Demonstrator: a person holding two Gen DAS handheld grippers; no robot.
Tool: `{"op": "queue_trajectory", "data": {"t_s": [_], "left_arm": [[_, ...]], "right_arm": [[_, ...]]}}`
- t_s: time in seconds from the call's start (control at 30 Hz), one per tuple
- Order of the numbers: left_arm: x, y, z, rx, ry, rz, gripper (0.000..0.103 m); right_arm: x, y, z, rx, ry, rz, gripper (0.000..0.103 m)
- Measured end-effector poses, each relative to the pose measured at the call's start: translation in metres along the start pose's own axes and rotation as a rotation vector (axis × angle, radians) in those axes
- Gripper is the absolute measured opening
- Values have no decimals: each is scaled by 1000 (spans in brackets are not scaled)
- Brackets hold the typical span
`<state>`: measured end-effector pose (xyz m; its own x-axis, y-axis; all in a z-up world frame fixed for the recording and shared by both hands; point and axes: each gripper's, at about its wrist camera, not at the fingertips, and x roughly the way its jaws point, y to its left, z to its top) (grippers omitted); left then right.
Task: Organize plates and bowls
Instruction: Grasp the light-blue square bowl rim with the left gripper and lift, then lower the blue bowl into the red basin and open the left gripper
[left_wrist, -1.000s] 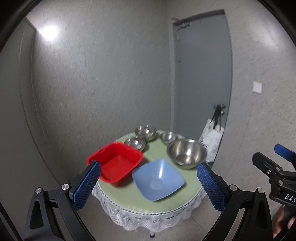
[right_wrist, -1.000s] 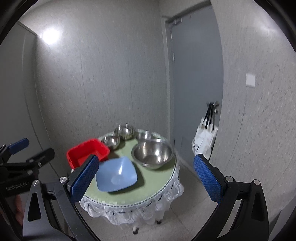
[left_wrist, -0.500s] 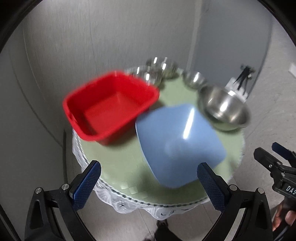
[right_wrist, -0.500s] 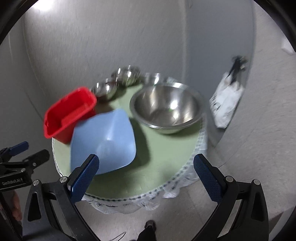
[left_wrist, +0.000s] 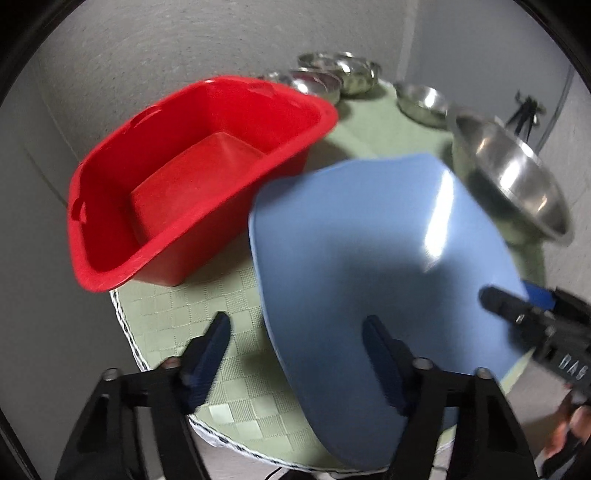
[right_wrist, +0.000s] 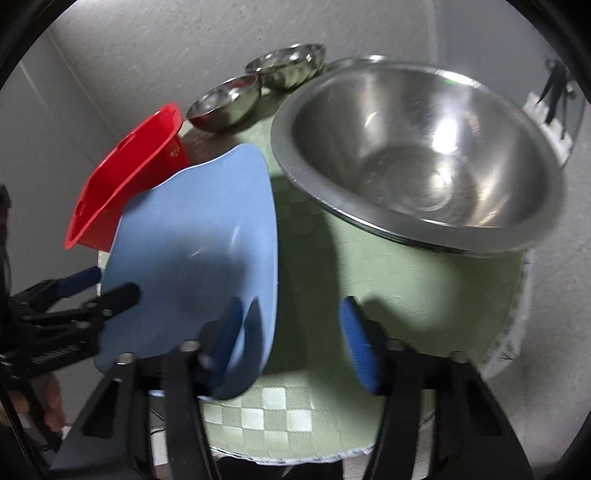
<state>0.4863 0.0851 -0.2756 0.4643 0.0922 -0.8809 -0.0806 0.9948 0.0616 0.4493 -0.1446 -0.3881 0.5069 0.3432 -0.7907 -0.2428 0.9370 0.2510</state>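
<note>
A blue square bowl (left_wrist: 373, 273) sits at the front of a round green table, also in the right wrist view (right_wrist: 199, 236). My left gripper (left_wrist: 295, 354) is open and straddles its left rim, one finger over the cloth, one over the bowl. My right gripper (right_wrist: 291, 336) is open and straddles its right rim. A red square tub (left_wrist: 192, 177) stands left of it. A large steel bowl (right_wrist: 417, 155) stands to the right. Three small steel bowls (right_wrist: 225, 103) sit at the back.
The round table (right_wrist: 406, 288) has a green checked cloth with a lace edge. A grey wall stands close behind it. A white bag (right_wrist: 550, 122) hangs at the right near the door. The floor lies below the table's front edge.
Both grippers have moved down and in toward the table, closing in on the blue bowl from either side. Their jaws have narrowed. The bowls have not moved.
</note>
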Motion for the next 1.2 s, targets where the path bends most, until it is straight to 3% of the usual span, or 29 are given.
{"op": "queue_trajectory", "data": {"t_s": [0.13, 0.2, 0.4, 0.67, 0.83, 1.0, 1.2], "left_arm": [[22, -8, -1, 13, 40, -37, 38], [29, -12, 1, 18, 37, -53, 35], [31, -18, 5, 87, 14, -70, 25], [7, -24, 8, 266, -59, -181, 25], [-8, 2, 27, 318, -133, -242, 25], [8, 53, 60, 286, -187, -229, 25], [44, 108, 113, 253, -196, -197, 26]], "right_arm": [[4, 1, -1, -14, 7, 75, 23], [5, 5, -1, -28, 13, 102, 14], [2, 12, -6, -27, 20, 101, 14], [-41, 29, -16, 21, -22, 80, 14], [-67, 55, -18, 70, -82, 76, 14], [-66, 106, 17, 47, -173, 51, 14], [-28, 163, 70, 34, -208, 62, 15]]}}
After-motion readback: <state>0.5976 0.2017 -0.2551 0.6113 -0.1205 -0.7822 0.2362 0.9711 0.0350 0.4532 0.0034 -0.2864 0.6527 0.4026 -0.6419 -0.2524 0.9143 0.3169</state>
